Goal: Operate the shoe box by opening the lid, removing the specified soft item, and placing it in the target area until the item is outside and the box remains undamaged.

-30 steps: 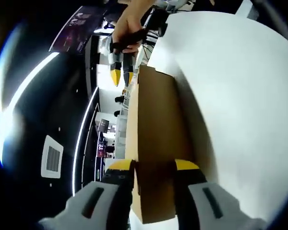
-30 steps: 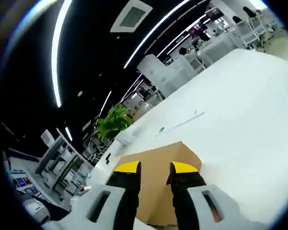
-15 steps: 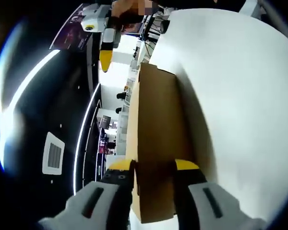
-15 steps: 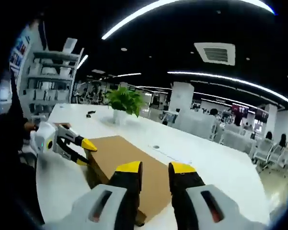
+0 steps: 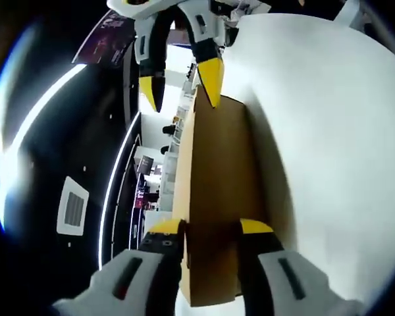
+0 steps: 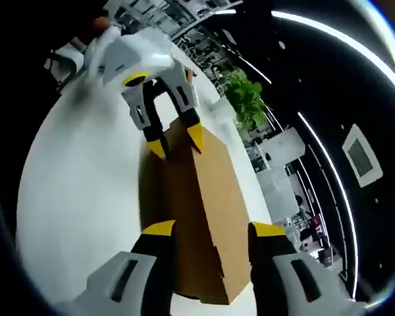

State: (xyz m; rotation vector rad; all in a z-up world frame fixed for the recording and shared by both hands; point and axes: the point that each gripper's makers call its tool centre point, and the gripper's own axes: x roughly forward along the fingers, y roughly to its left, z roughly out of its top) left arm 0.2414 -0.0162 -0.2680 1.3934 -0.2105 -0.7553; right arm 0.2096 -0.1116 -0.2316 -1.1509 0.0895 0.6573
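- I see the shoe box (image 5: 214,197) lying on the white table (image 5: 329,131), its long axis running straight away from my left gripper (image 5: 210,230) toward my right gripper (image 5: 182,82) at the far end.
- In the right gripper view the same shoe box (image 6: 201,204) runs lengthwise from my right gripper (image 6: 212,230) up to my left gripper (image 6: 176,140), so the two grippers face each other across its length over the table (image 6: 79,191).
- The lid looks flat and shut; I cannot make out a seam between lid and base in either view, and nothing of what is inside is visible.
- The near end of the box is cut off behind each view's own jaws, so I cannot tell how each short end is met.
- Left gripper: the jaws stand apart, one yellow tip on either side of the near end of the box. They seem to straddle it, but I cannot tell whether the pads press the cardboard.
- Right gripper: the jaws are spread wide, straddling the other short end of the box; in the left gripper view one tip overlaps the box's far top corner and the other hangs off its side.
- Beyond the table a green potted plant (image 6: 245,99) stands, blurred, under long ceiling light strips (image 5: 26,125).
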